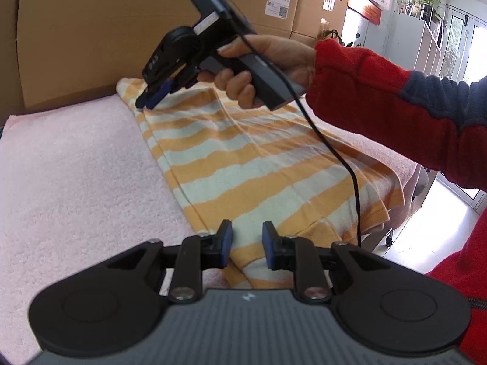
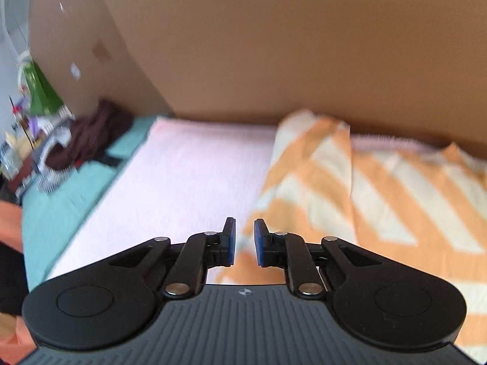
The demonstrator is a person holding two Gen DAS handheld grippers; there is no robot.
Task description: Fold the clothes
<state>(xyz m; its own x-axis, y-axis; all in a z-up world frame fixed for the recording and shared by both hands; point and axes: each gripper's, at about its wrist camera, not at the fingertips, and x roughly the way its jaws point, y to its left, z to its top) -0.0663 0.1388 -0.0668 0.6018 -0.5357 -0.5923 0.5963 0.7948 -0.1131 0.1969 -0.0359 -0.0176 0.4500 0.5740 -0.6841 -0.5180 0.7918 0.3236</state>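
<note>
An orange-and-white striped garment (image 1: 243,158) lies flat, partly folded, on a pink towel-covered surface (image 1: 76,167). My left gripper (image 1: 247,237) hovers over the garment's near edge. A clear gap shows between its blue pads, and the cloth lies flat beneath them. A hand (image 1: 274,54) in a red sleeve holds my right gripper (image 1: 149,103), whose tips rest at the garment's far left corner. In the right wrist view the right gripper (image 2: 245,237) shows a narrow gap over the garment's (image 2: 380,197) edge, with no cloth visibly pinched.
Tall cardboard boxes (image 1: 106,30) wall off the far side of the surface. A black cable (image 1: 350,164) hangs from the right gripper across the garment. A teal cloth (image 2: 61,206) and a dark heap of clothing (image 2: 94,130) lie left of the pink towel (image 2: 188,167).
</note>
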